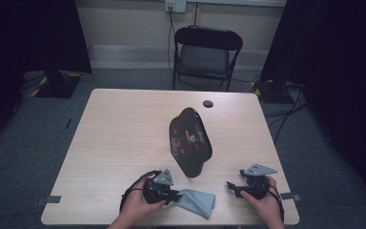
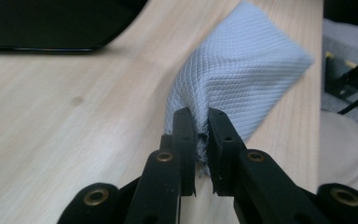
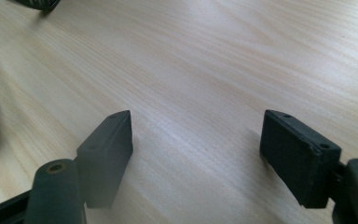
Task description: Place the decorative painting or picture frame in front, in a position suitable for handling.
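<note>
Item: grey-blue cloth [image 2: 242,79], lying at the near table [image 1: 124,124] edge, between the two hands and much nearer the left. Left gripper [image 1: 174,195] is pinching one corner of it, jaws pressed nearly together on the fabric; the rest is trailing away from the fingers toward the person's right. Right gripper [image 1: 231,187] is resting on bare wood, jaws standing wide apart, holding nothing. Black lacquered tray [image 1: 189,142], floral pattern, is lying just beyond the cloth, long axis running away from the person; judged the likely surface for wiping, reachable by lifting the cloth forward.
</note>
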Tool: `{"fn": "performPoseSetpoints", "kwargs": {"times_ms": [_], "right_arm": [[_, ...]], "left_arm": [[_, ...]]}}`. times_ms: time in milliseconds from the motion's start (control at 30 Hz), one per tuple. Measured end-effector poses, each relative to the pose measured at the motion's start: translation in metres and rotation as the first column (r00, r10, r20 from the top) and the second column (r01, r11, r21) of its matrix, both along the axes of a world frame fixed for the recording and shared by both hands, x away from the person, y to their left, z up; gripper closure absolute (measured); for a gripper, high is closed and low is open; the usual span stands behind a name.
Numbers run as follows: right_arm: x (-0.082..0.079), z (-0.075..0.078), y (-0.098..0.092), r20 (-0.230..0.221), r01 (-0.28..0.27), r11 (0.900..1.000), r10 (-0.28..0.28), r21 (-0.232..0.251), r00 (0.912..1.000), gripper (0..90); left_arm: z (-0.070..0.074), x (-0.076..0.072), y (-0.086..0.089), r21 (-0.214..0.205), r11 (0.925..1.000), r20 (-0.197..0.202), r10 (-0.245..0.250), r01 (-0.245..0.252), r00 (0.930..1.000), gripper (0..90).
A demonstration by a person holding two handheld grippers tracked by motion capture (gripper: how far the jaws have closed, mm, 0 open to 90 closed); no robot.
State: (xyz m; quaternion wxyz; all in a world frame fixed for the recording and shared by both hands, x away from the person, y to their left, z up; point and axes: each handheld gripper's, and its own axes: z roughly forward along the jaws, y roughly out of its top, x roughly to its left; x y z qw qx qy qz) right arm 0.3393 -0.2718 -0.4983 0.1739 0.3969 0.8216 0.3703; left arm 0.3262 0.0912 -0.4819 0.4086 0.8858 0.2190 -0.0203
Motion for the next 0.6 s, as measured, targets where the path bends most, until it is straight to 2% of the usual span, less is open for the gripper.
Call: {"fn": "performPoseSetpoints", "kwargs": {"times_ms": [33,167,333,467,600], "right_arm": [[0.000,0.000,0.000,0.000,0.000,1.0000,0.000,0.000,1.0000,25.2],[0.000,0.000,0.000,0.000,0.000,1.0000,0.000,0.000,1.0000,25.1],[0.000,0.000,0.000,0.002,0.000,1.0000,0.000,-0.001,1.0000,25.0],[0.000,0.000,0.000,0.002,0.000,1.0000,0.000,-0.002,1.0000,24.9],[0.000,0.000,0.000,0.001,0.001,1.0000,-0.001,-0.001,1.0000,24.9]], "left_arm": [[0.003,0.001,0.007,-0.015,0.9998,-0.007,0.012,-0.012,0.9999,83.0],[0.007,0.001,0.029,-0.029,0.9982,-0.018,0.052,-0.053,0.9985,83.0],[0.012,0.004,0.070,-0.017,0.9902,-0.010,0.139,-0.139,0.9903,82.9],[0.015,0.006,0.103,-0.021,0.9750,-0.002,0.221,-0.221,0.9752,82.8],[0.009,0.009,0.128,-0.027,0.9517,-0.012,0.306,-0.306,0.9520,82.7]]}}
